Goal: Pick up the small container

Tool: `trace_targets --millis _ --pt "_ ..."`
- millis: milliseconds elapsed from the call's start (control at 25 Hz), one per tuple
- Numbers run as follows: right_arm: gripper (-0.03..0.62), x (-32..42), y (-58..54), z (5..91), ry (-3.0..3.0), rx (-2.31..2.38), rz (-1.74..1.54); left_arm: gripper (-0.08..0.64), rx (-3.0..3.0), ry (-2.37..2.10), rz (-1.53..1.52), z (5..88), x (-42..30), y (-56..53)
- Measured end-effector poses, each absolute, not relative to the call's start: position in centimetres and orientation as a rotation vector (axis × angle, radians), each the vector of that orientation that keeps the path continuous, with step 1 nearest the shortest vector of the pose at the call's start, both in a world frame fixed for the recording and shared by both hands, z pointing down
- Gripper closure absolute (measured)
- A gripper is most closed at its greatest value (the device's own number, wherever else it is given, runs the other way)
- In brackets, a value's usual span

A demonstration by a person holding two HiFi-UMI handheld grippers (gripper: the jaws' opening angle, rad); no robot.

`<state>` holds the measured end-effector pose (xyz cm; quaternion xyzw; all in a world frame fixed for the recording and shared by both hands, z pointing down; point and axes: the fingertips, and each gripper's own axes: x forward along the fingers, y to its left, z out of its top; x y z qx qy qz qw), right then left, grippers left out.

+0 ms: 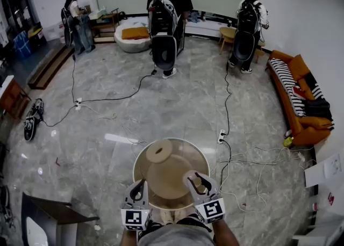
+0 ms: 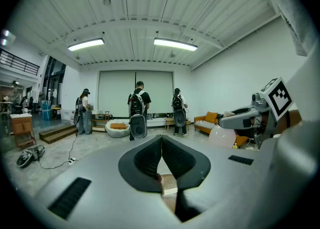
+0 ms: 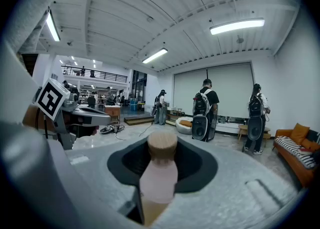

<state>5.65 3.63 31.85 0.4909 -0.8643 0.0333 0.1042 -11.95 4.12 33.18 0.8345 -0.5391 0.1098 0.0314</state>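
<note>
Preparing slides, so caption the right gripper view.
Right tongs grip a small pink container with a wooden cap; three people stand beyond.

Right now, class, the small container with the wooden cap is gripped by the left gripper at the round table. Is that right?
Not quite. The right gripper, not the left, grips the small container with the wooden cap at the round table; the right gripper view shows it between those jaws. The left gripper is shut on nothing.

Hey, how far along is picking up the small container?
Done: the right gripper is closed on the small container. In hand: it is held over the round table. Left: possibly lifting it clear; that cannot be judged. The left gripper is shut.
</note>
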Motion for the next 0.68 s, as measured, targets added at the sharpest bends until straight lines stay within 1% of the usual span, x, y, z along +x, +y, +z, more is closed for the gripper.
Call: trace_targets --millis 680 --pt "0.466 5.48 3.68 32.31 -2.573 1.450 0.130 0.541 2.582 -1.634 0.357 33.89 -11.39 4.20"
